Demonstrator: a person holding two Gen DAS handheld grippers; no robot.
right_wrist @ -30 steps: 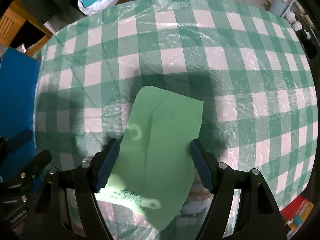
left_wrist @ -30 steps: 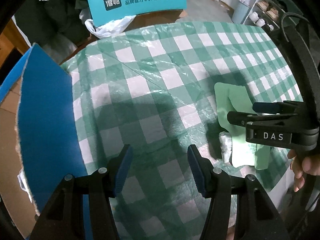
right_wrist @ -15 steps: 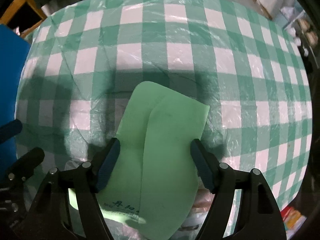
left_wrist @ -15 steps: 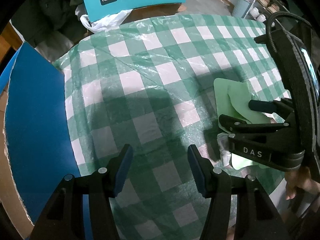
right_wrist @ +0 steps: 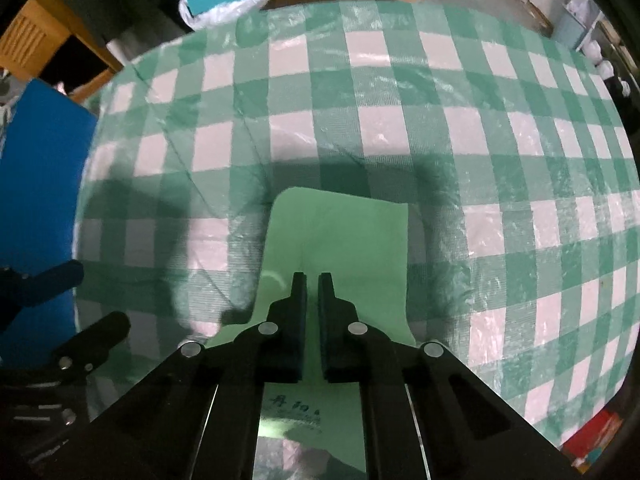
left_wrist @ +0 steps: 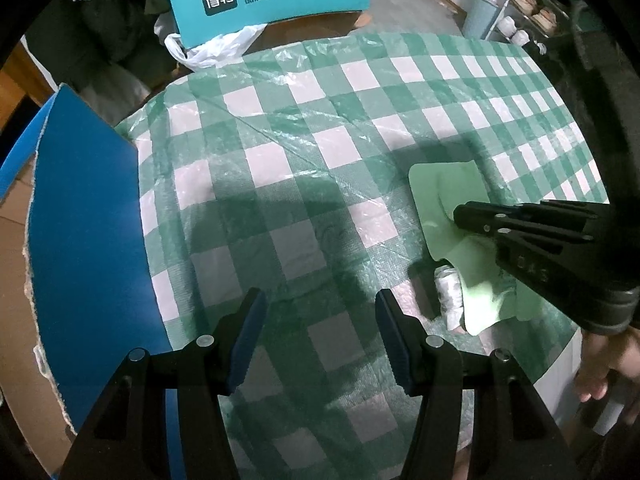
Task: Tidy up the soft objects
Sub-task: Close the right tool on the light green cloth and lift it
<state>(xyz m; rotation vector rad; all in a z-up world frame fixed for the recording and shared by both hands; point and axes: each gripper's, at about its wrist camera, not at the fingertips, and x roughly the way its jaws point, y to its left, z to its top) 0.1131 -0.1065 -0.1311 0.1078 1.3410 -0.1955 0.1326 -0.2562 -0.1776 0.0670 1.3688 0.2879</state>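
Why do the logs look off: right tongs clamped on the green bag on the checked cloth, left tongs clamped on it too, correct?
Not quite. The left tongs are open over bare checked cloth, holding nothing, as the left wrist view shows. The right tongs, having just closed, do pinch the green bag.

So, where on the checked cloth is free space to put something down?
The middle of the checked cloth is bare, between blue board and green bag. Crowded near the right gripper, pinching that bag.
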